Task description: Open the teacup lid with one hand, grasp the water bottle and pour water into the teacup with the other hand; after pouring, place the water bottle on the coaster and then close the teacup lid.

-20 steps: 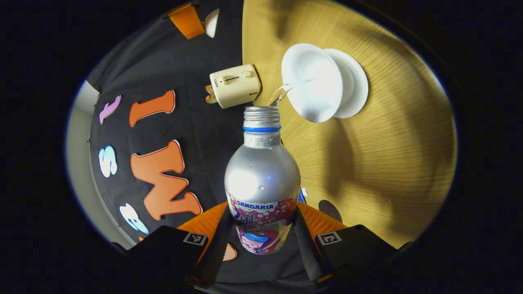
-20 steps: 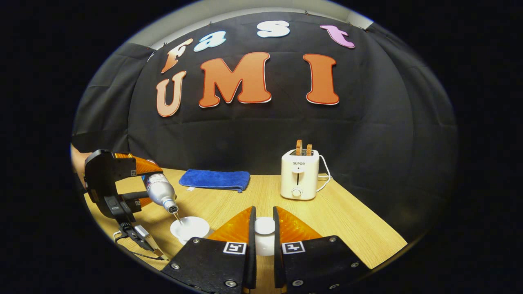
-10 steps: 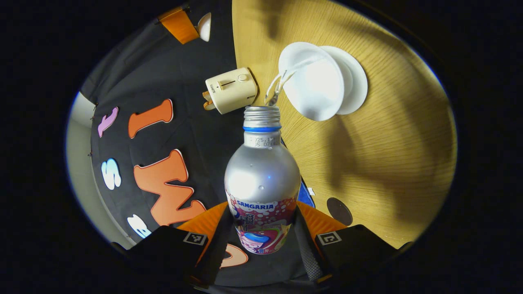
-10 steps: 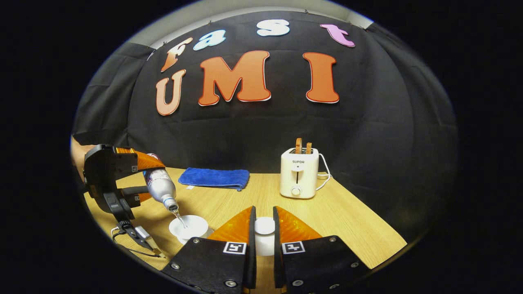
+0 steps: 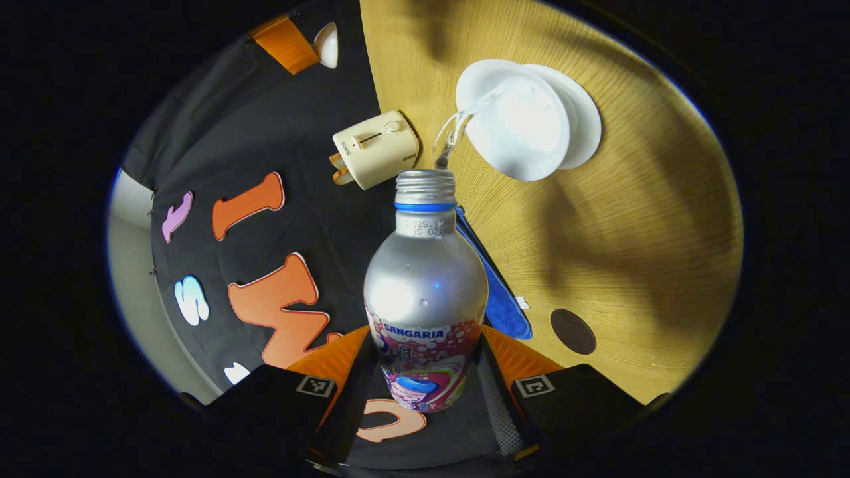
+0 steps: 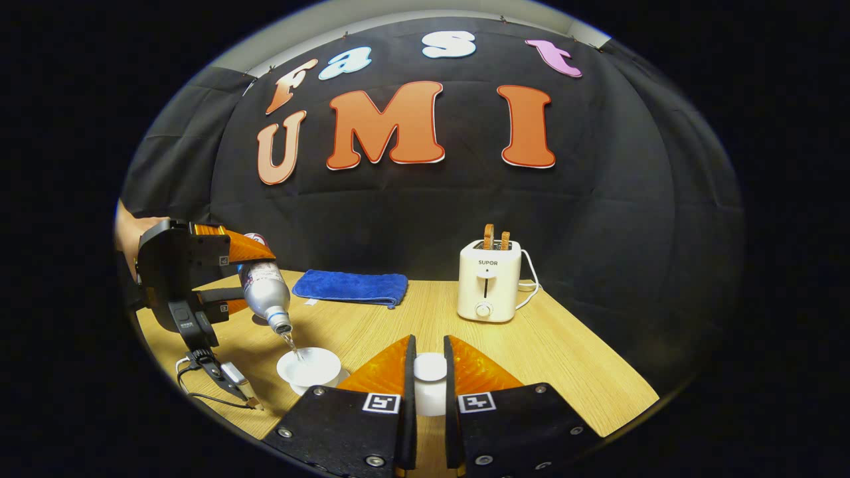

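Observation:
My left gripper is shut on a silver water bottle with a coloured label, tipped mouth down. A thin stream of water runs from its open neck into the white teacup, which stands uncovered on its white saucer. From the right gripper view the same bottle hangs tilted over the teacup, with the left gripper around it. My right gripper is shut on the white knob of the teacup lid, held off to the cup's right. A dark round coaster lies on the table.
A cream toaster with two slices in it stands at the back of the wooden table, its cord trailing right. A folded blue cloth lies near the wall. A cable hangs from the left gripper by the table's front left edge.
The bottle has been raised and tipped more steeply, its base higher. Water keeps flowing into the cup. The right gripper with the lid stays where it was.

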A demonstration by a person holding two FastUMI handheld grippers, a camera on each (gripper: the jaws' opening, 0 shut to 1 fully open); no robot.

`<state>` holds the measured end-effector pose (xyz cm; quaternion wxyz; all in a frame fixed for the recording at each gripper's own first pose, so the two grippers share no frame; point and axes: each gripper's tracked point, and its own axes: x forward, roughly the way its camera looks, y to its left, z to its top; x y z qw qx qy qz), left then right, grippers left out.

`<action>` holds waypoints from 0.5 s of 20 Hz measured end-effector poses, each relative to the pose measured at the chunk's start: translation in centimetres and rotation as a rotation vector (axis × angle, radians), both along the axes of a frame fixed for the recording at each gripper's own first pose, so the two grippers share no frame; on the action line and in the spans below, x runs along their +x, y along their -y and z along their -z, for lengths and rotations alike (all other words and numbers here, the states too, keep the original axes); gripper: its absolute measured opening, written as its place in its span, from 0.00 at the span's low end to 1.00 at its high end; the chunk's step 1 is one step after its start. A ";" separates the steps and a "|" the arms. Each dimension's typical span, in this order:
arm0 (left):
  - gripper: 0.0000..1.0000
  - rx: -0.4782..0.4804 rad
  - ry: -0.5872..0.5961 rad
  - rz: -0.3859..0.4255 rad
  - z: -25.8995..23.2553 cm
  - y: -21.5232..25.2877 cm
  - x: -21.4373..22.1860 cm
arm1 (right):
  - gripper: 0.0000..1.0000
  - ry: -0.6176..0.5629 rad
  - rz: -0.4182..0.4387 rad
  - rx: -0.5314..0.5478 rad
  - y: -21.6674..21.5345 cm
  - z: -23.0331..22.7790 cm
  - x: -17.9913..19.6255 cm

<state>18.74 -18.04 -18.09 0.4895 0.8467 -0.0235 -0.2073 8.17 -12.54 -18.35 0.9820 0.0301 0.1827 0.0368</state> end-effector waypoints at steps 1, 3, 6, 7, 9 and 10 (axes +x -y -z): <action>0.83 0.004 0.007 0.002 -0.3 0.0 0.2 | 0.17 0.001 0.000 0.000 0.0 -0.1 0.0; 0.83 0.007 0.018 0.005 -0.9 0.0 0.2 | 0.17 0.002 -0.001 0.001 0.0 -0.1 0.1; 0.83 0.016 0.039 0.007 -1.9 -0.2 0.5 | 0.17 0.001 -0.004 0.000 -0.1 -0.2 0.1; 0.83 0.017 0.045 0.008 -2.2 -0.2 0.5 | 0.17 0.002 -0.008 0.000 -0.2 -0.2 0.0; 0.83 0.018 0.045 0.005 -2.3 -0.3 0.5 | 0.17 -0.001 -0.013 0.000 -0.3 -0.2 0.0; 0.83 0.029 0.048 0.008 -2.4 -0.3 0.6 | 0.17 0.000 -0.010 -0.002 -0.3 -0.2 0.0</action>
